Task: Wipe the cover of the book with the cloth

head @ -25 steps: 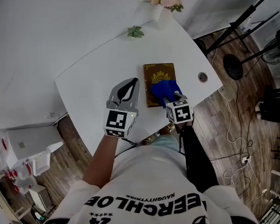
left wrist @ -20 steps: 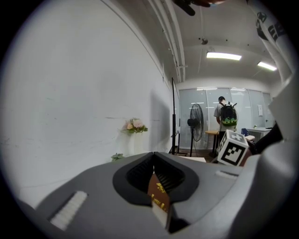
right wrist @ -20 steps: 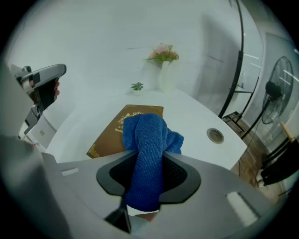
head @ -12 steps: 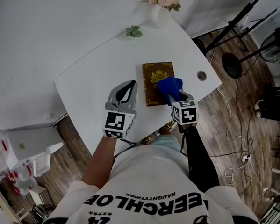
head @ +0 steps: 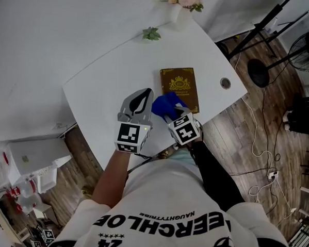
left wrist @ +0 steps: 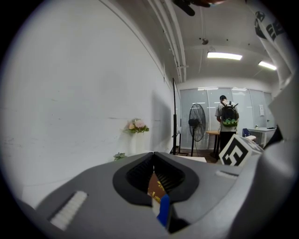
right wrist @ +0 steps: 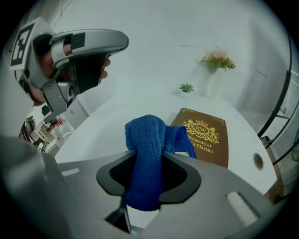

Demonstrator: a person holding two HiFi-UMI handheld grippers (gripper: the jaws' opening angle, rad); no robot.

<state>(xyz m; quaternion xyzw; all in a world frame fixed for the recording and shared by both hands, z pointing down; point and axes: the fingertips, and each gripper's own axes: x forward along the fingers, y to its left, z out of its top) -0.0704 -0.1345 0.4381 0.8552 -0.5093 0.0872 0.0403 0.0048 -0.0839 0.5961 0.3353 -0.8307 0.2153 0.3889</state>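
One brown book (head: pixel 180 86), centre; one blue cloth (head: pixel 165 104) pinched in right gripper (head: pixel 170 113) at its lower-left corner; left gripper (head: pixel 140 98) closed, empty; flower vase (head: pixel 180 5), small plant (head: pixel 151 33) above.

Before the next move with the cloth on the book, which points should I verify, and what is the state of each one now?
1. Cloth gripped by the right gripper: ok, jaws shut on it.
2. Cloth on the cover: not ok. It sits at the near left corner of the book, and most of the cover is bare.
3. Book flat on the table, cover up: ok.
4. Left gripper steadying the book: not ok. It is shut, empty and beside the book.
5. Cover clean: cannot tell.
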